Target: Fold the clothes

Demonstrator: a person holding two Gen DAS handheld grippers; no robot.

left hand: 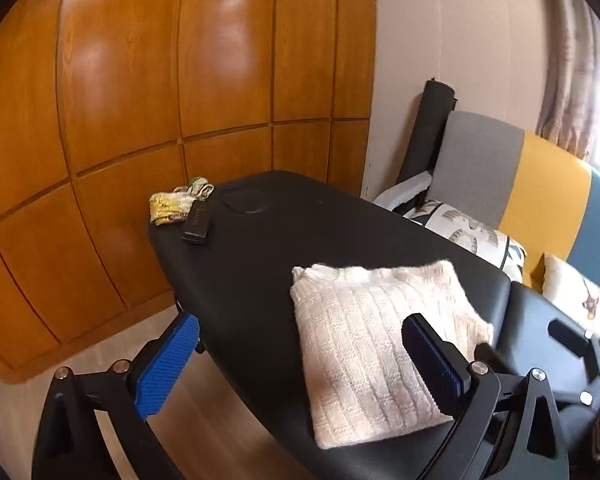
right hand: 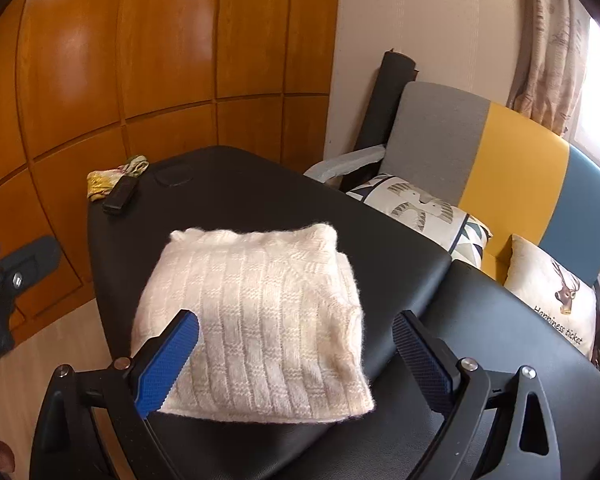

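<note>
**Folded sweater near the table's front, small items at its far corner**

The folded sweater (right hand: 256, 320) lies flat on the padded table (right hand: 260, 196), toward its near end. At the table's far left corner a remote (right hand: 119, 196) rests beside a bundle of cloth (right hand: 108, 178), touching it. A wood-panelled wall (right hand: 140, 60) stands behind and to the left of the table. To the right a sofa (right hand: 512, 160) runs alongside the table, with two cushions (right hand: 424, 208) on its seat. A rolled mat (right hand: 384, 108) leans behind the sofa's far end.
</note>
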